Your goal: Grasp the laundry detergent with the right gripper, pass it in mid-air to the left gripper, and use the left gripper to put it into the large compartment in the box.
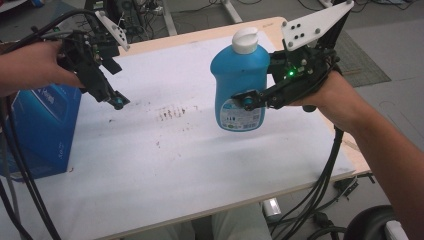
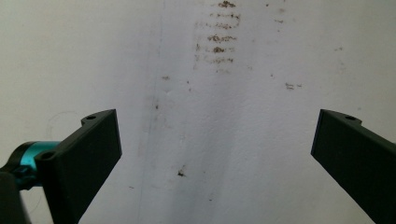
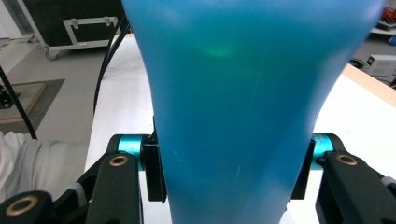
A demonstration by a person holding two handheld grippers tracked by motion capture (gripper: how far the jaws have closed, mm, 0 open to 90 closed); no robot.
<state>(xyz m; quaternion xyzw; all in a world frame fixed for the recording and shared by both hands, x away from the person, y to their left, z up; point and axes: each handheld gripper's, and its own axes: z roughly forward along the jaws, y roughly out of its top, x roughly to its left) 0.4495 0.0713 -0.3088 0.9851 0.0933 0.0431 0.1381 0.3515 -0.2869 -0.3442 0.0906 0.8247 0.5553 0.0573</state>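
Nearest the person, the white sheet (image 1: 165, 165) is covering the worktop (image 1: 350, 160), whose wooden edge is showing at the right and far side. On the right, a hand (image 1: 335, 92) is holding the right gripper (image 1: 248, 101), and its fingers (image 3: 156, 168) are clenching a blue bottle (image 1: 240, 85) with a white cap (image 1: 246, 40). In the right gripper view the fingers are pressing both flanks of the bottle's blue body (image 3: 243, 116). In the high view the bottle is standing upright at the right middle of the sheet, label facing the camera; whether its base is touching the sheet or hanging just above it, I cannot tell.

On the left, the left gripper (image 1: 116, 101) is hovering over the sheet, holding nothing. Its fingers (image 2: 88, 154) are spread wide apart in the left gripper view, with the bare stained sheet (image 2: 215, 116) lying between them. A patch of brown smudges (image 1: 172, 114) is marking the sheet between the two grippers. A blue box (image 1: 42, 130) is sitting at the left edge, beside the left hand (image 1: 30, 65).
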